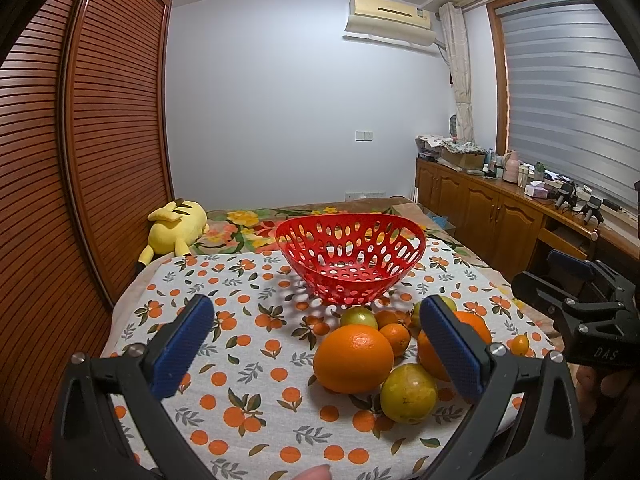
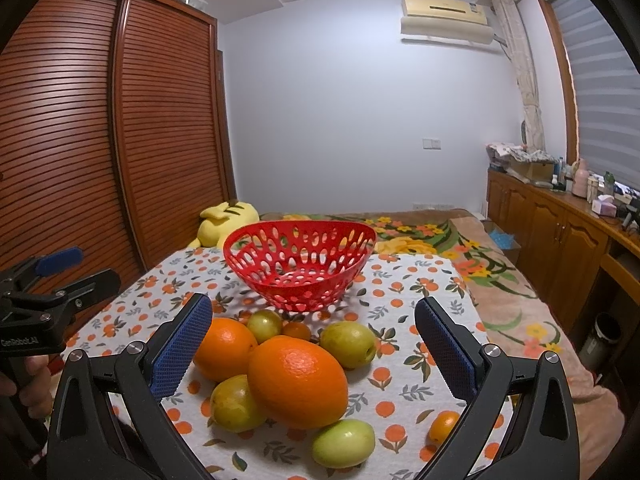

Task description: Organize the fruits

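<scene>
Both grippers empty, fingers apart: drop right gripper straight over the big orange, clamp its middle, carry to red basket at 12 o'clock; left gripper waits.

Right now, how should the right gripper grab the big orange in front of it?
Grip the big orange across its widest middle, one finger on each side. Come from straight ahead and slightly above, since the right gripper is open and already frames it. It is round, so pinching off-centre could make it slip. A yellow-green fruit touches its left side, so ease that finger in carefully.
</scene>
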